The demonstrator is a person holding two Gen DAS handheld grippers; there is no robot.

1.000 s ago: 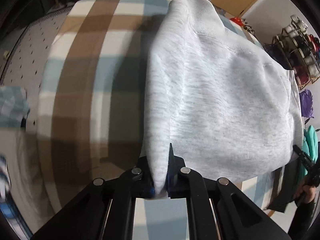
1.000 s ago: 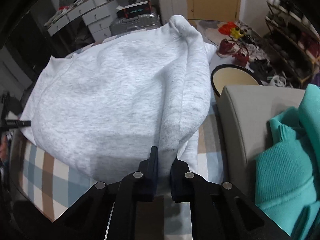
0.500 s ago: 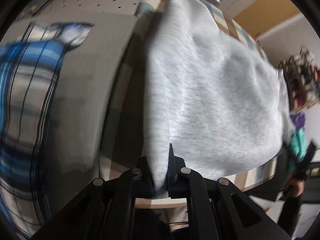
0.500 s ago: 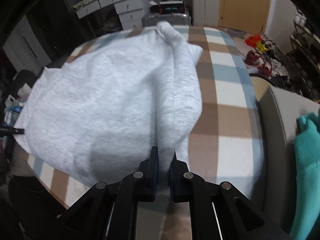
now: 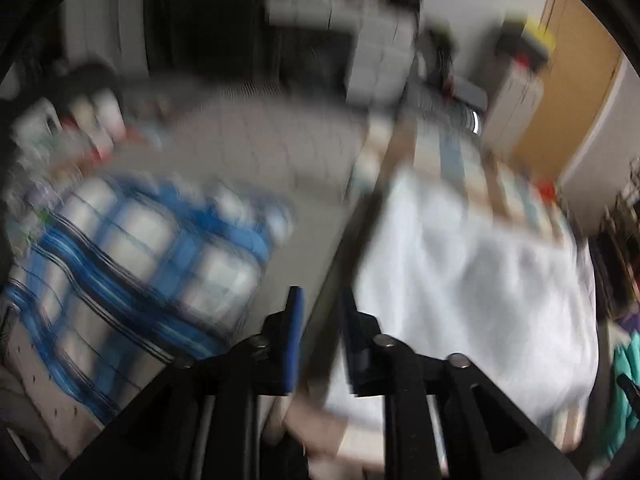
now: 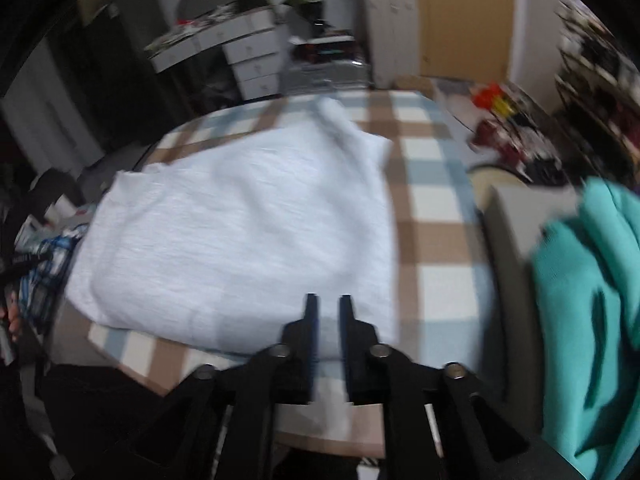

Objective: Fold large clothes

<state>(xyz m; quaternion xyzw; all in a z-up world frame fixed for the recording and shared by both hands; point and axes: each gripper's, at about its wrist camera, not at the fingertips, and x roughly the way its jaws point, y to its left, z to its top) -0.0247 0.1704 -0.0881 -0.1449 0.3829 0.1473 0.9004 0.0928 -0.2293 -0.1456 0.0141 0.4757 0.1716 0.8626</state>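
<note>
Opening now, both sets of jaws are parting with nothing between them. The right gripper (image 6: 325, 304) hangs above the near edge of the sweatshirt (image 6: 248, 216), a narrow gap showing between its two black fingers (image 6: 310, 320), and no cloth is caught in there. The pale grey sweatshirt lies folded on the checked cloth (image 6: 432, 208) of the table, spread from the near left corner towards the far middle, one bunched end pointing away. To the right, beside the table, a teal garment (image 6: 588, 280) is draped over a grey seat (image 6: 516, 216).

Over on the left wrist view, everything is smeared by blur. The left gripper (image 5: 320, 300) sits off the left edge of the table, jaws partly apart and empty, its blue-padded finger (image 5: 294, 328) clear of the fabric. The sweatshirt (image 5: 472, 280) shows to its right on the table. Lower left lies a blue and white plaid cloth (image 5: 132, 264); what it rests on cannot be made out.
</note>
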